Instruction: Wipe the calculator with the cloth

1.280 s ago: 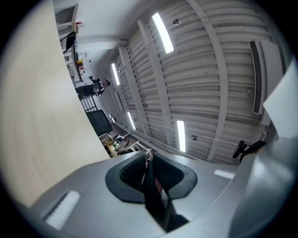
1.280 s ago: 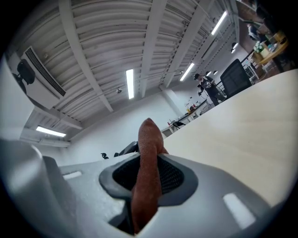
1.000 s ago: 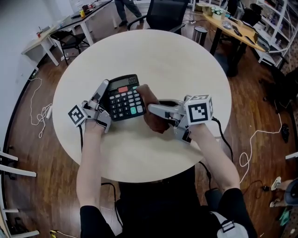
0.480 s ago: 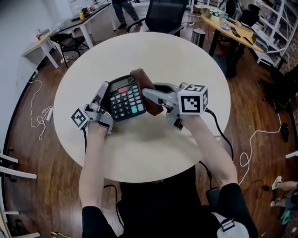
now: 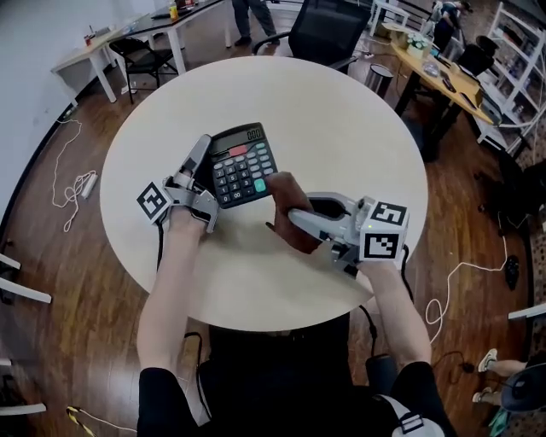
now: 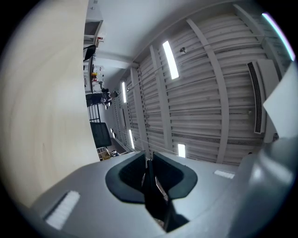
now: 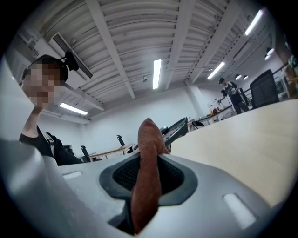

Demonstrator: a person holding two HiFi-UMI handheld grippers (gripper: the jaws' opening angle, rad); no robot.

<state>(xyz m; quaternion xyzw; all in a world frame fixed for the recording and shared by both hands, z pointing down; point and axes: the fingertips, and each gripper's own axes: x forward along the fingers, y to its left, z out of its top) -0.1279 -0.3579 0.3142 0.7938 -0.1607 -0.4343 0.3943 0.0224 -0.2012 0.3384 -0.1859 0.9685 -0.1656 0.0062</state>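
A black calculator [image 5: 245,164] is held tilted above the round pale table [image 5: 341,119], keys facing up. My left gripper [image 5: 203,154] is shut on its left edge; in the left gripper view that thin dark edge [image 6: 150,186] sits pinched between the jaws. My right gripper [image 5: 294,218] is shut on a brown cloth [image 5: 288,209], which hangs just below and right of the calculator's near right corner, close to it. In the right gripper view the cloth [image 7: 146,176] stands up between the jaws, with the calculator [image 7: 176,129] beyond it.
The table's near edge [image 5: 256,324] lies close below both hands. A black office chair [image 5: 328,26] stands at the far side, a bin [image 5: 380,78] and desks behind it. White cables [image 5: 72,183] lie on the wooden floor at left.
The right gripper has pulled the cloth from the calculator's top right part back toward me, to below its near right corner. The left gripper keeps its hold on the calculator.
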